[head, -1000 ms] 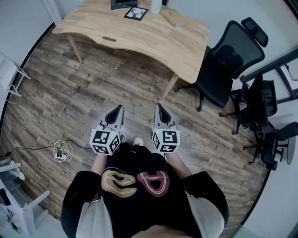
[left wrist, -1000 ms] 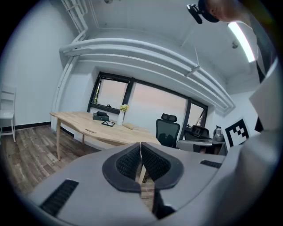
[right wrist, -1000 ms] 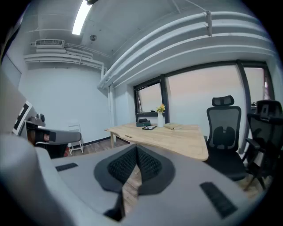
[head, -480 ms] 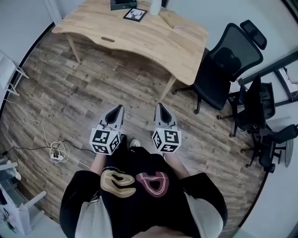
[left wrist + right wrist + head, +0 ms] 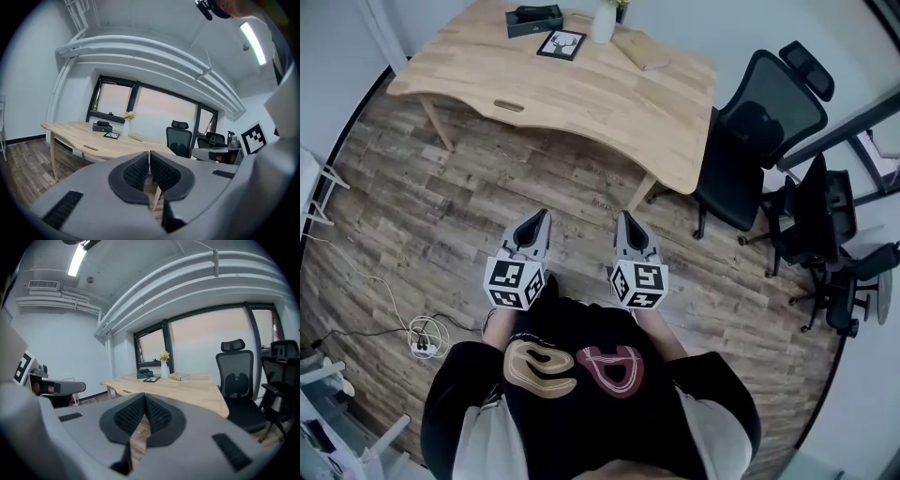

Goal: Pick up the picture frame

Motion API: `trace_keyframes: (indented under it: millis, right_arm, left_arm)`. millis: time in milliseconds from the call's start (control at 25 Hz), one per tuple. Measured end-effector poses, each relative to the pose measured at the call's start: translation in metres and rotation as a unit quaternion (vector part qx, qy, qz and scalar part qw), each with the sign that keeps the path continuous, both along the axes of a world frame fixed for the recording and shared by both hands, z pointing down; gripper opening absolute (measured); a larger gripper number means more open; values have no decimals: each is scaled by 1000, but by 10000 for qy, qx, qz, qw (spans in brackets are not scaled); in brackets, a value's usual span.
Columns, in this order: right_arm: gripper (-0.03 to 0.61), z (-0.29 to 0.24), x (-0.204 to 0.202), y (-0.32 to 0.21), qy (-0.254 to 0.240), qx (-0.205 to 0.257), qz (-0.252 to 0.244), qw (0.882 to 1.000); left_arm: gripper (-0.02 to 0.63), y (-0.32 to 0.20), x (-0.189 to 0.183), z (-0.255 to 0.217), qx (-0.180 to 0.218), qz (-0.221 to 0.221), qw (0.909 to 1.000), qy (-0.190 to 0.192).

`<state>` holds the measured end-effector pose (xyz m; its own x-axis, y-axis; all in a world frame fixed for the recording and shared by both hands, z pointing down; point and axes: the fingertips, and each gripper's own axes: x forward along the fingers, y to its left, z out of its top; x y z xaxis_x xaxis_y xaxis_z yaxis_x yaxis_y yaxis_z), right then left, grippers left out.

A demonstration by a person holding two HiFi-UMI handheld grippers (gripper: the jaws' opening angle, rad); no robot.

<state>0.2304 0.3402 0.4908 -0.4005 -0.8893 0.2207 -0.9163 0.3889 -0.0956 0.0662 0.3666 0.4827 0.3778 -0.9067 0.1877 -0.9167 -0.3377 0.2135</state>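
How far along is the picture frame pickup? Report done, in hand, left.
Done: nothing yet; the picture frame sits on the far side of the desk. In hand: nothing; left gripper and right gripper are shut, empty, well short of it. Left: approach, open jaws, grasp, lift.

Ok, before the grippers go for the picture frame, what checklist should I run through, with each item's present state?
1. Picture frame in view, lying on the table: ok.
2. Left gripper empty: ok. Jaws open for a grasp: not ok, they are shut.
3. Right gripper empty: ok. Jaws open: not ok, shut.
4. Grippers near the frame: not ok, both hang over the floor, short of the table.
5. Frame apart from the dark box and the vase: ok, near but not touching.
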Motion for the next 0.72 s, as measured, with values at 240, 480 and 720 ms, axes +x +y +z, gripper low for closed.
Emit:
trace_keyframes:
  millis: [240,480,720]
  right_arm:
    - [11,-7,-44,-64,51,121,300,9995]
    - [11,-4,-87,-101,155,-85,408,9990]
    - [11,10,-103,-122,155,-386,763,9962]
  left_arm:
    - [20,-74,-60,-7,69,49,10000,46]
    - [20,-122,-102,-7,-24,241,9996,121]
    - [20,-150,-125,-4,-82,382,9992,73]
